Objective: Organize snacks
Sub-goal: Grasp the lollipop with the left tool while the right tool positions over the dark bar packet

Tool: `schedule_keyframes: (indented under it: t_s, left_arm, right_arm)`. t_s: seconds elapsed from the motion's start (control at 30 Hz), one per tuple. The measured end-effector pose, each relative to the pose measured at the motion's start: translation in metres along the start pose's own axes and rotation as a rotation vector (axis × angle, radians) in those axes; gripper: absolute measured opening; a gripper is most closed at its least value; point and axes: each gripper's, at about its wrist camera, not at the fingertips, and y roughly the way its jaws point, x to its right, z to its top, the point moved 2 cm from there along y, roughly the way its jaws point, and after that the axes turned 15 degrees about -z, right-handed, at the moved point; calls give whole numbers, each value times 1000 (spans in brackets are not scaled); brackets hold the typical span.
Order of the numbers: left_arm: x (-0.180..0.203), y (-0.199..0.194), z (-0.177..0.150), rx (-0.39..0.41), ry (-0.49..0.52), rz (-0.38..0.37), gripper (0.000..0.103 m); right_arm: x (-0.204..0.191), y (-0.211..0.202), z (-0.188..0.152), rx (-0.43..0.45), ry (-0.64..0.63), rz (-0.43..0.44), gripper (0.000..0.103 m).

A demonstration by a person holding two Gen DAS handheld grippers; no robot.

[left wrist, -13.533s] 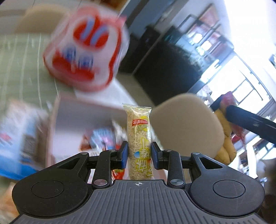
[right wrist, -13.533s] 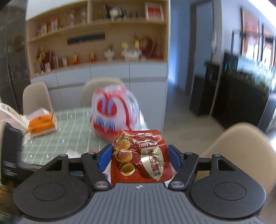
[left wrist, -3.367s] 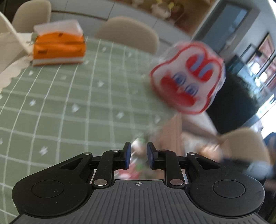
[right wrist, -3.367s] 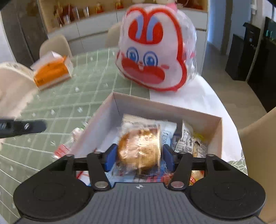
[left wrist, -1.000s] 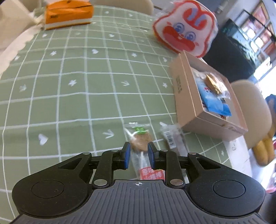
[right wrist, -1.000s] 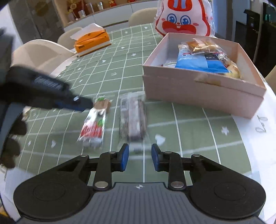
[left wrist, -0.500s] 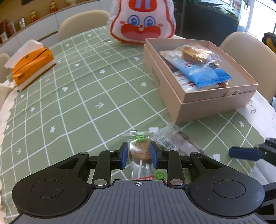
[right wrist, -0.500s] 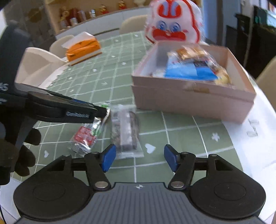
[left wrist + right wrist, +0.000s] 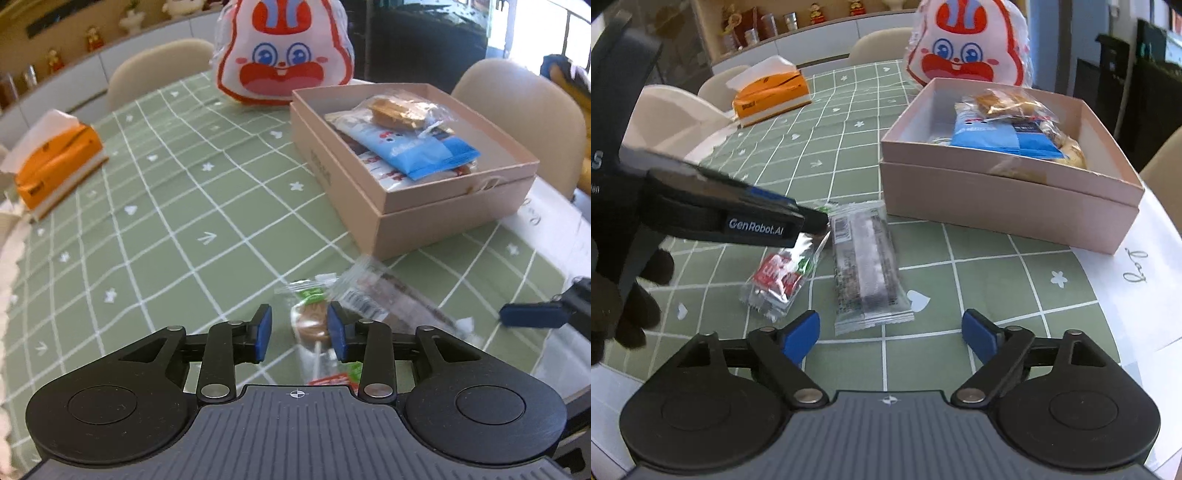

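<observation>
Left gripper (image 9: 299, 334): it is lowered over the lollipop (image 9: 312, 325), whose wrapped head sits between the jaws; the jaws are opening and the right pad is at the wrapper's edge while the left stands apart, so nothing is gripped.
Right gripper (image 9: 890, 334): it is held above the dark snack bar (image 9: 866, 266); the jaws are opening wide, with only the bar's near end between them and no pad touching it.
Why so placed: both grippers are judged to be lined up for a pickup each, the jaws set wider than the packet below.
Remaining snacks: the lollipop and the dark snack bar lie side by side on the counter (image 9: 159, 221), just in front of the box (image 9: 424, 218).
Box: it is open and seated in its own lid; a blue packet (image 9: 421, 151) and a golden pastry (image 9: 395, 110) already lie inside, so most of the sorting is judged done.
Surface: a green cloth with a white grid is spread over the counter; a white sheet shows at its right edge.
Room: a rabbit-face bag (image 9: 284, 55) stands behind the box, an orange tissue box (image 9: 55, 166) lies far left, beige chairs are drawn up, and a shelf with figurines is seen behind.
</observation>
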Motion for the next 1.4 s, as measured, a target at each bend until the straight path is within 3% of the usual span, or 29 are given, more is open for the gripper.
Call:
schedule_keyframes:
  t_s: [0.13,0.23,0.3,0.53,0.67,0.77,0.9,0.97,1.03,1.13,1.27,1.4]
  left_arm:
    - [-14,-7,-4,-8,-14,53,41]
    - [-26,-3,-5,-33,-82,-4,32]
    - [-25,1,-6,-40,-84,-39,34]
    - [-21,3,-7,-30,-74,-47,34]
    - [-29,-1,-8,-27,-108,-30,35]
    - [-42,-15,-11,19,-171,-58,33]
    - [-59,-37,-17,90,-269,-75,33]
    - [-64,-43,-17,106,-297,-90,33]
    - [-63,-46,-14,106,-308,-113,33]
    - [-53,-45,-11,93,-288,-138,33]
    - [-40,-38,-7,78,-272,-174,33]
    - [-29,-32,-7,73,-256,-207,33]
  right_arm:
    - [-4,-1,-4,17,-5,-9,92]
    - [-6,-1,-6,20,-1,-10,98]
    - [-9,0,-7,15,-4,-19,100]
    - [-20,0,-12,18,-75,-64,103]
    - [-19,1,-9,14,-116,-42,103]
    - [-16,0,0,6,-138,-7,94]
    - [-9,-6,22,85,-80,-6,94]
    - [-8,1,34,84,-39,6,94]
    - [-9,13,42,65,-12,7,85]
    - [-12,25,44,-6,-31,35,43]
    - [-3,11,33,-34,-39,72,37]
    - [21,-1,14,-55,18,44,31]
